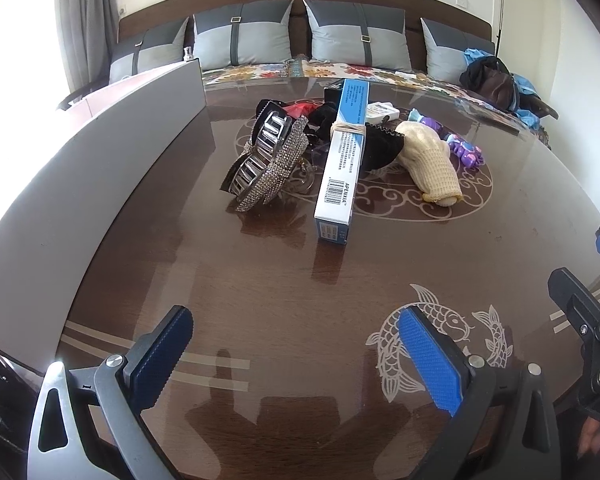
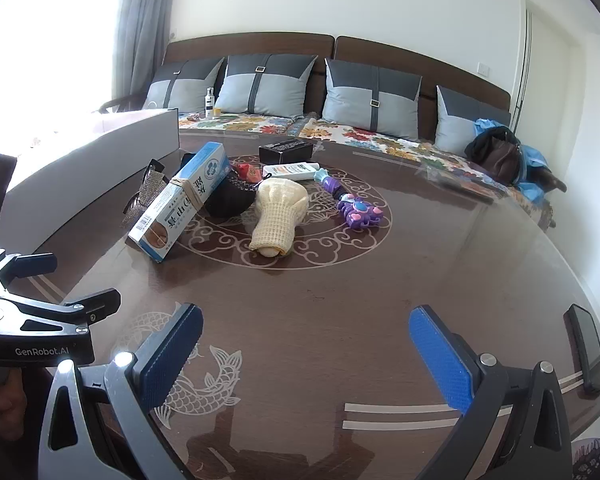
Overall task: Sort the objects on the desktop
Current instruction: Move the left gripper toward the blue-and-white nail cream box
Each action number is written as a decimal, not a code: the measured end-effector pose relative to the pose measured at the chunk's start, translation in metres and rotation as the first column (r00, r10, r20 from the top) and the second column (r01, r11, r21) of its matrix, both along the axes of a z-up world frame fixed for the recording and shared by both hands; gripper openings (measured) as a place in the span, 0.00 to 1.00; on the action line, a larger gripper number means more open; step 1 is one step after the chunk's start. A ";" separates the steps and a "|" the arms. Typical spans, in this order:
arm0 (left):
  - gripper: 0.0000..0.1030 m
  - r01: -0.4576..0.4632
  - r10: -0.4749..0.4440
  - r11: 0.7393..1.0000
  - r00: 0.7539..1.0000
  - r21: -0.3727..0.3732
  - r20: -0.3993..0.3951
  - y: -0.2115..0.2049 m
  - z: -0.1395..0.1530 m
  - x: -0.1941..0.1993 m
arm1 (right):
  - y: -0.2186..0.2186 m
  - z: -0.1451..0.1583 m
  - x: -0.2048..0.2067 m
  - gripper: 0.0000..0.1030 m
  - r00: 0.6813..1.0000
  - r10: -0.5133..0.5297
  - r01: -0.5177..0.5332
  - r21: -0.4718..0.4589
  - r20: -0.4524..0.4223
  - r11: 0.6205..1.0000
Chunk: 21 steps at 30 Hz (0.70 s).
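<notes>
A pile of objects lies at the middle of the round brown table (image 1: 260, 288): a long blue-and-white box (image 1: 342, 160) (image 2: 180, 200) with a rubber band, a rhinestone hair claw (image 1: 266, 158), a black pouch (image 2: 230, 198), a cream knitted glove (image 1: 430, 162) (image 2: 276, 210), a purple toy (image 1: 462, 146) (image 2: 354, 204), a white tube (image 2: 292, 171) and a black box (image 2: 286, 151). My left gripper (image 1: 296, 354) is open and empty, low over the near table edge. My right gripper (image 2: 306, 350) is open and empty, to the right of the left one.
A long white-grey open box (image 1: 100, 152) (image 2: 96, 156) stands along the table's left side. A black phone (image 2: 586, 350) lies at the table's right edge. Behind the table is a sofa with grey cushions (image 2: 272, 84) and a dark bag (image 2: 496, 152).
</notes>
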State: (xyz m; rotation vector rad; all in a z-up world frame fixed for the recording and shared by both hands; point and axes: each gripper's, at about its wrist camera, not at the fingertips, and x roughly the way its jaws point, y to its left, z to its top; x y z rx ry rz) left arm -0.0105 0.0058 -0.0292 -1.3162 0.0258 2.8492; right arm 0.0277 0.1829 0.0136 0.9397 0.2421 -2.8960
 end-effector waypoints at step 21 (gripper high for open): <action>1.00 -0.014 0.015 0.999 0.999 -0.037 0.034 0.001 -0.017 -0.006 | 0.001 -0.005 -0.003 1.00 1.000 0.001 -0.001 -0.004 0.031 1.000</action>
